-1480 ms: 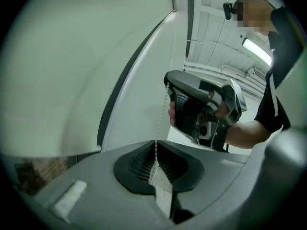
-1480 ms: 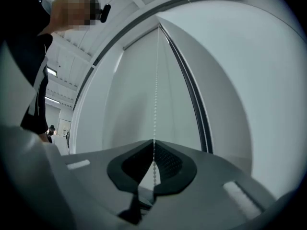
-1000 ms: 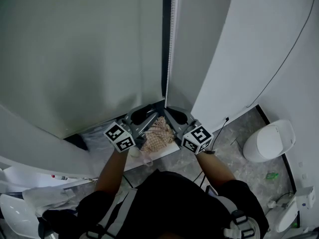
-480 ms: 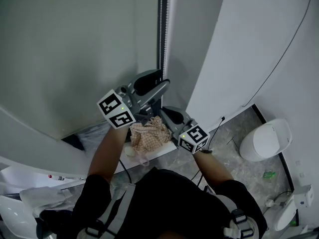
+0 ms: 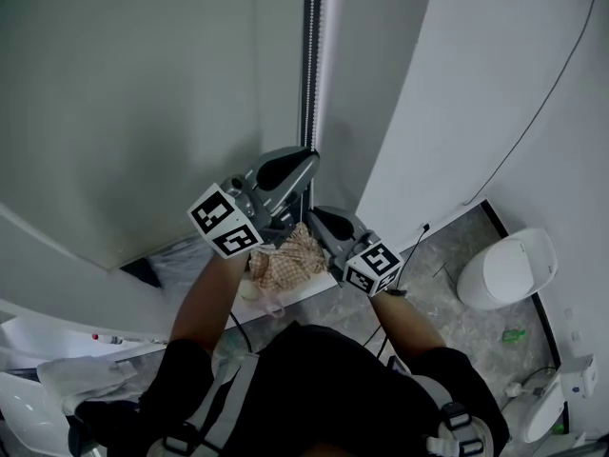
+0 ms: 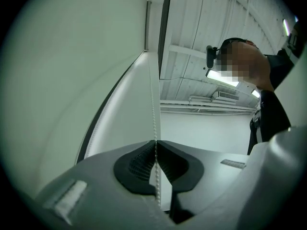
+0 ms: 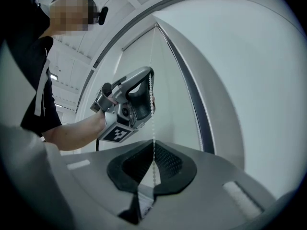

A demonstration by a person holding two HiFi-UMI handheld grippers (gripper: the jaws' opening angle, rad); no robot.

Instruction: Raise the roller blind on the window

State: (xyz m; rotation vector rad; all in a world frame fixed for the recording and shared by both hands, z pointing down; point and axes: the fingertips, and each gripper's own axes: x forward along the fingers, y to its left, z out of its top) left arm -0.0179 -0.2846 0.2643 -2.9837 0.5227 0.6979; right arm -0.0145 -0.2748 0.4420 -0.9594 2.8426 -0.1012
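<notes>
**Both Grippers on the Chain, Blind Not Yet Up**

Nearest the person, the right gripper sat low by the sill, above a crumpled checked cloth. Its jaws were pressed together on the bead chain, which passed straight between the dark pads.

A little higher on the same chain, the left gripper pointed upward. Its jaws had just been closing, and they were now nearly together with the beads pinched between them. So both grippers had hold of the one chain, the left above the right.

From there the chain ran taut up beside the dark window frame towards the top of the window, out of sight.

Beyond it, the roller blind covered the pane as a wide, pale grey-green sheet reaching down to about the sill. I could see no bare glass.

By my reckoning the raising had barely begun, or was early in a hand-over-hand pull. The grip was set, but nearly all the lift was left to do, with many more pulls on the chain needed.
</notes>
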